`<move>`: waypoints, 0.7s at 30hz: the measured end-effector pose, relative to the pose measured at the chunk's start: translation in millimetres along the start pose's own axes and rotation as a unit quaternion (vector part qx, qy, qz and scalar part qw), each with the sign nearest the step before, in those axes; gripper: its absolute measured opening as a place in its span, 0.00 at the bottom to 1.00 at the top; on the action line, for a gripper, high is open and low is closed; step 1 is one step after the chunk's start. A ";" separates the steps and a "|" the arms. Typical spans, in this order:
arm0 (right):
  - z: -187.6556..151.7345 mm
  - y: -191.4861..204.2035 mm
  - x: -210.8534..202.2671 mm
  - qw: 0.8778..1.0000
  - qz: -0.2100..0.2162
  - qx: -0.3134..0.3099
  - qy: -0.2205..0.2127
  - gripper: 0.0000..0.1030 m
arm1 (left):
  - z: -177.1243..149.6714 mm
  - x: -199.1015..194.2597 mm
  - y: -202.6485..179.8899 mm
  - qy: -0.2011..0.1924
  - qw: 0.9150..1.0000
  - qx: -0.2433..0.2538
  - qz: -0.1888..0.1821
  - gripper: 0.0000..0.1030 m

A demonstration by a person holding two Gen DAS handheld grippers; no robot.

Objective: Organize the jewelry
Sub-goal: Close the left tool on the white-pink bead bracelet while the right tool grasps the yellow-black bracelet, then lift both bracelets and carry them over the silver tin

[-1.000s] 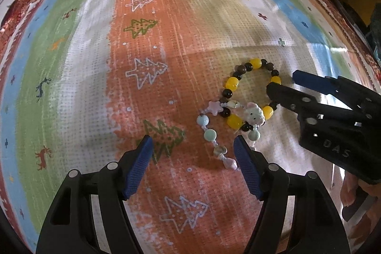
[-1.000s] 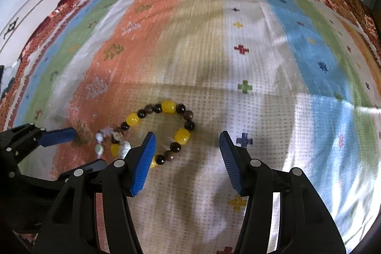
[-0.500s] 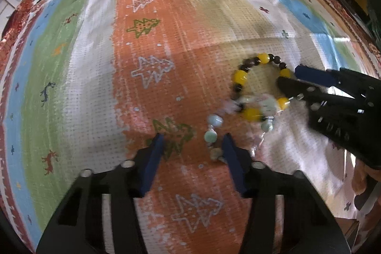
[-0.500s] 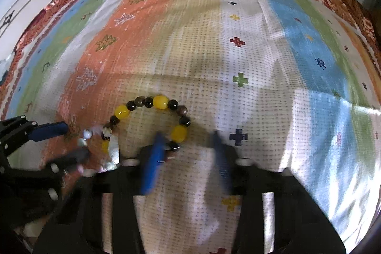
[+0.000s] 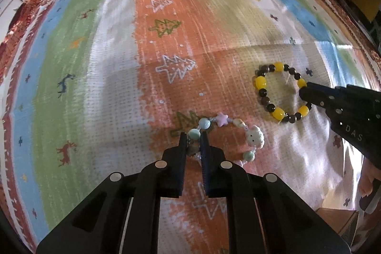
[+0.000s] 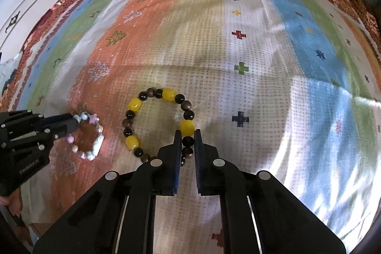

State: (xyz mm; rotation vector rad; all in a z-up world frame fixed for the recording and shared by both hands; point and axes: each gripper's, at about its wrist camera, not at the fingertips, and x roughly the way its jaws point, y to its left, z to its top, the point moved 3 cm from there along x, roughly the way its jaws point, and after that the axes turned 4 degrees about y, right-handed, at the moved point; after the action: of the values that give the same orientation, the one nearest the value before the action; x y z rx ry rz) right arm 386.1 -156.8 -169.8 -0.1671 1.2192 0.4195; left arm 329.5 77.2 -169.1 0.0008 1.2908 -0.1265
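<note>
Bracelets lie on the bedspread (image 6: 262, 44): my left gripper (image 5: 193, 138) pinches the pastel bracelet (image 5: 254, 138), my right gripper (image 6: 185, 138), marked "DAS", pinches the yellow-and-dark bracelet (image 6: 134, 103).

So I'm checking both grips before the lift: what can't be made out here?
- Left wrist view: pastel bracelet beads behind the left gripper fingers.
- Right wrist view: yellow bracelet near beads, hidden by the right gripper.
- Both views: the person's hands, cut off at the edges.

Our left gripper (image 5: 193, 142) is matte black with blue pads and round silver screws. Our right gripper (image 6: 185, 143) matches it, with "DAS" embossed on its side.
</note>
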 end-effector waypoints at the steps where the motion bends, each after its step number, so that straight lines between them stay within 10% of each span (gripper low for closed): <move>1: -0.4 0.5 -2.5 1.000 -0.001 -0.001 -0.002 0.10 | -0.7 -3.4 0.3 -0.004 1.000 -0.003 0.000 0.10; 21: -27.7 15.1 -65.6 0.999 -0.014 -0.026 -0.033 0.10 | -12.6 -63.0 -13.3 -0.053 0.998 -0.021 -0.007 0.10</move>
State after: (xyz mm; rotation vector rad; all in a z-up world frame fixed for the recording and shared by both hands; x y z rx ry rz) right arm 337.6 -167.2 -116.6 -0.2120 1.1408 0.4295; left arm 299.1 70.8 -111.3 -0.0506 1.1881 -0.1110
